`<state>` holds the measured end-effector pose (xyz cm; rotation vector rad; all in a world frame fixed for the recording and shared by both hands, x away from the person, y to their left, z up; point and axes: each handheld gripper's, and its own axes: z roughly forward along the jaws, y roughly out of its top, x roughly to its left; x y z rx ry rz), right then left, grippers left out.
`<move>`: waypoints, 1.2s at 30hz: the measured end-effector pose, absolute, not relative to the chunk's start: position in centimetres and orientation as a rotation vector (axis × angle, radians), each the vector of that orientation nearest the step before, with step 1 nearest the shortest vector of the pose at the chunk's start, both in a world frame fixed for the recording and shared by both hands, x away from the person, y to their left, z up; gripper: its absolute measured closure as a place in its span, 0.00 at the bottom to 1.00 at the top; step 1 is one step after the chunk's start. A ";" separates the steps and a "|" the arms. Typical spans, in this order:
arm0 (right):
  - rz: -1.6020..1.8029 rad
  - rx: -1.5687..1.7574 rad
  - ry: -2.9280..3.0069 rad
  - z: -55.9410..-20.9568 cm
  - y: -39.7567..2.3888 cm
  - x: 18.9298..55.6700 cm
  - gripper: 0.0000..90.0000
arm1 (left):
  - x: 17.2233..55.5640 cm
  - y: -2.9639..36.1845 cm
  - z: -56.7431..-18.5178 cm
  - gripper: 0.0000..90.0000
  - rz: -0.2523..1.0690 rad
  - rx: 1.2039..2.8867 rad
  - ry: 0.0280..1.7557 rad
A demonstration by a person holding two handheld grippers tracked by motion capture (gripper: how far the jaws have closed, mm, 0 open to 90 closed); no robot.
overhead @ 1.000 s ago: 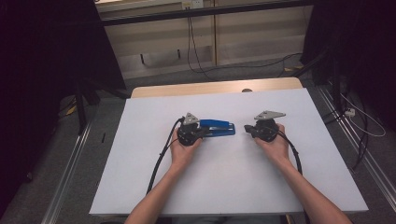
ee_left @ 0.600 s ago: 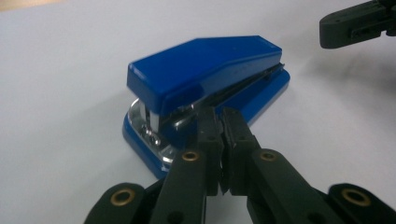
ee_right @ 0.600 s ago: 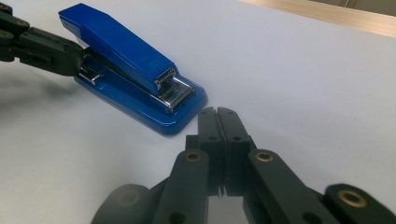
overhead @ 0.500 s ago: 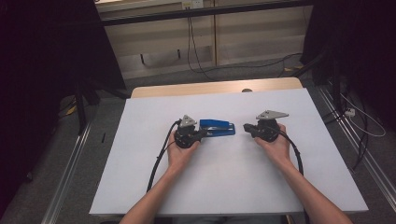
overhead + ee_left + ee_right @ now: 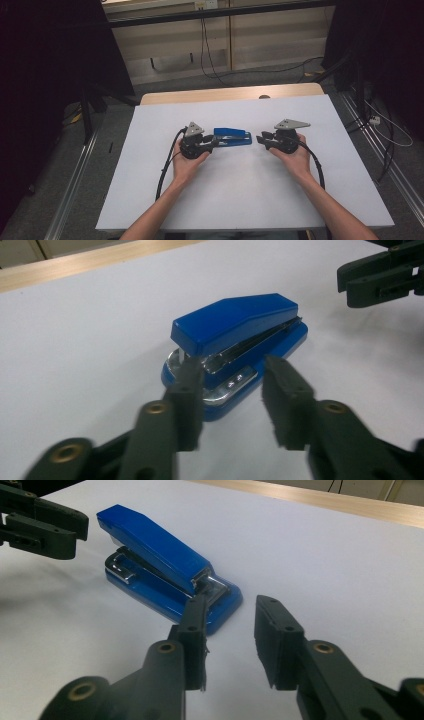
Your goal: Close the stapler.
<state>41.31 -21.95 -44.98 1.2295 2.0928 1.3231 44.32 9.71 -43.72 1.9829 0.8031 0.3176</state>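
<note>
A blue stapler [image 5: 232, 136] lies flat on the white table top [image 5: 250, 200], between my two grippers. My left gripper [image 5: 214, 144] points right at the stapler's left end. In the left gripper view the stapler [image 5: 240, 335] lies just ahead of my left gripper [image 5: 232, 365]; its jaws have just been opening and stand apart, pressing on nothing. My right gripper [image 5: 261, 140] points left at the stapler's right end. In the right gripper view the stapler [image 5: 160, 560] lies just beyond my right gripper [image 5: 233, 601], whose jaws have also just been opening, with bare table between them.
A wooden strip [image 5: 230, 94] runs along the table's far edge. Each gripper's black cable [image 5: 167, 165] trails back along the forearm. Dark floor with cables and metal rails [image 5: 385, 165] surrounds the table. White surface spreads wide on all sides of the stapler.
The jaws of both grippers have parted. My left hand has drawn back a little to the left. The stapler lies where it was.
</note>
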 end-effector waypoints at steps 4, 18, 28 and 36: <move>1.321 1.225 2.083 -44.8 -21.8 41.2 0.60 | 44.2 9.8 -43.6 0.56 0.315 1.980 0.807; 1.308 1.282 2.010 -44.4 -21.6 40.7 0.12 | 43.9 9.9 -43.7 0.10 0.348 1.948 0.829; 1.373 1.242 1.951 -43.2 -21.4 39.6 0.04 | 42.9 11.3 -43.1 0.05 0.334 1.896 0.831; 1.346 1.221 1.956 -43.3 -21.4 38.4 0.05 | 41.5 11.9 -42.7 0.06 0.379 1.913 0.792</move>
